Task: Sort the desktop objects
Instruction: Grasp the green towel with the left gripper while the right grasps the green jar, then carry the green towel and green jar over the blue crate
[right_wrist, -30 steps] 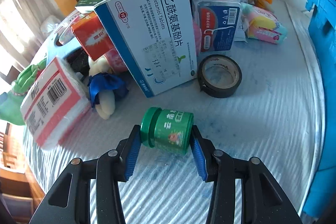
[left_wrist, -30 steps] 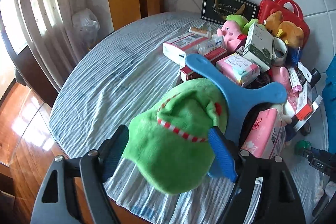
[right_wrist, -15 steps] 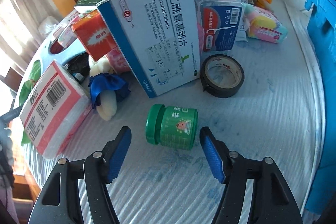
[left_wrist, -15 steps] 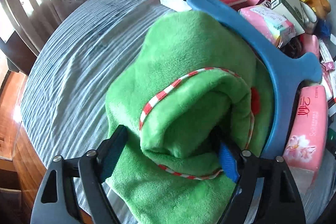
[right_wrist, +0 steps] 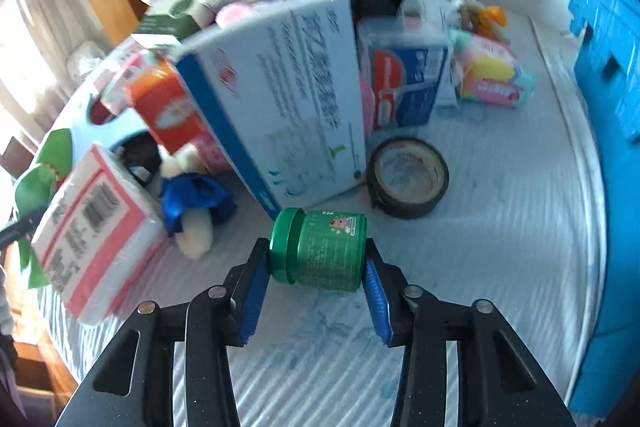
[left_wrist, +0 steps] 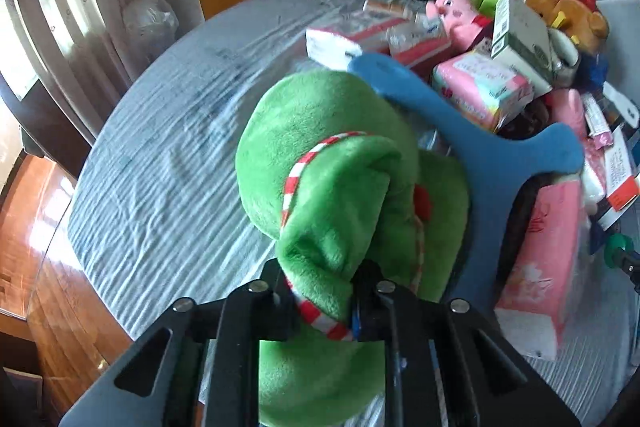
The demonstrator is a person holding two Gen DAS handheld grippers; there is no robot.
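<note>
A green plush toy (left_wrist: 320, 155) with red-and-white striped trim lies on the striped tablecloth (left_wrist: 168, 167), leaning on a flat blue board (left_wrist: 480, 155). My left gripper (left_wrist: 322, 291) is shut on a fold of the plush, pinched tightly between its fingers. In the right wrist view a small green jar (right_wrist: 320, 251) with a green screw lid lies on its side on the cloth. My right gripper (right_wrist: 316, 261) is closing on it. One blue pad presses the lid end and the other the base end.
A heap of boxes, tissue packs and soft toys (left_wrist: 500, 39) fills the table's far right. A large blue-and-white tablet box (right_wrist: 288, 99) and a black tape roll (right_wrist: 408, 183) lie just beyond the jar. A blue crate (right_wrist: 608, 107) stands on the right. The table edge (left_wrist: 76, 239) drops to wooden floor.
The left gripper came down over the green plush and shut on a fold of it. The right gripper opened off the green jar, then closed on it again.
</note>
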